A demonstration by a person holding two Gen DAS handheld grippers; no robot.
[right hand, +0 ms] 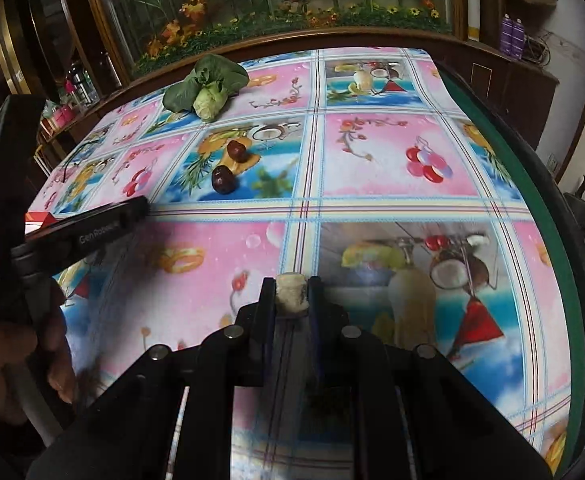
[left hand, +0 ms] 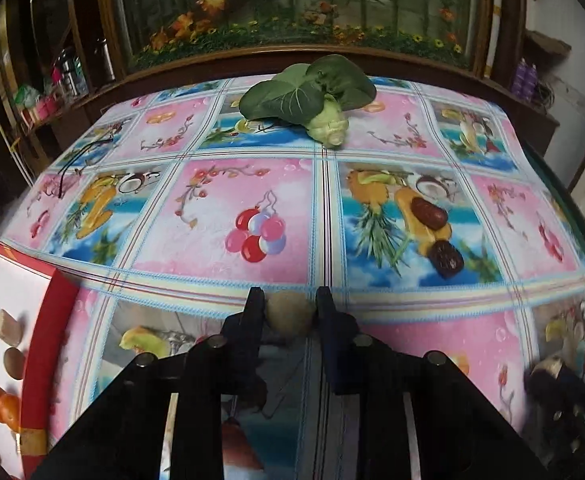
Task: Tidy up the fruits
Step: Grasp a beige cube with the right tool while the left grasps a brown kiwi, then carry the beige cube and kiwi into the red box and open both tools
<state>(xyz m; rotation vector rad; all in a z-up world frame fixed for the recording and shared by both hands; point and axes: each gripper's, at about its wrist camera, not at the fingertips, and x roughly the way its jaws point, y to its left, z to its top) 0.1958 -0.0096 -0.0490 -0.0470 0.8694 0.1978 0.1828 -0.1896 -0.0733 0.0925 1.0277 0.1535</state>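
My left gripper (left hand: 289, 300) is shut on a small round tan fruit (left hand: 290, 316), just above the patterned tablecloth. My right gripper (right hand: 291, 282) is shut on a pale beige fruit chunk (right hand: 290, 295), low over the cloth. Two dark red dates (left hand: 428, 212) (left hand: 446, 261) lie ahead and to the right of the left gripper; in the right wrist view the same dates (right hand: 238, 151) (right hand: 222, 178) lie to the far left. A red tray (left hand: 62, 320) with a white floor stands at the left and holds a tan chunk (left hand: 8, 322), a brown round fruit (left hand: 14, 362) and orange pieces (left hand: 2, 404).
A bok choy (left hand: 312, 96) lies at the table's far edge, in front of a wooden cabinet with artificial flowers (left hand: 292, 12). A hand (right hand: 4, 356) holds the left gripper at the left of the right wrist view. The table's green rim (right hand: 548, 240) runs down the right.
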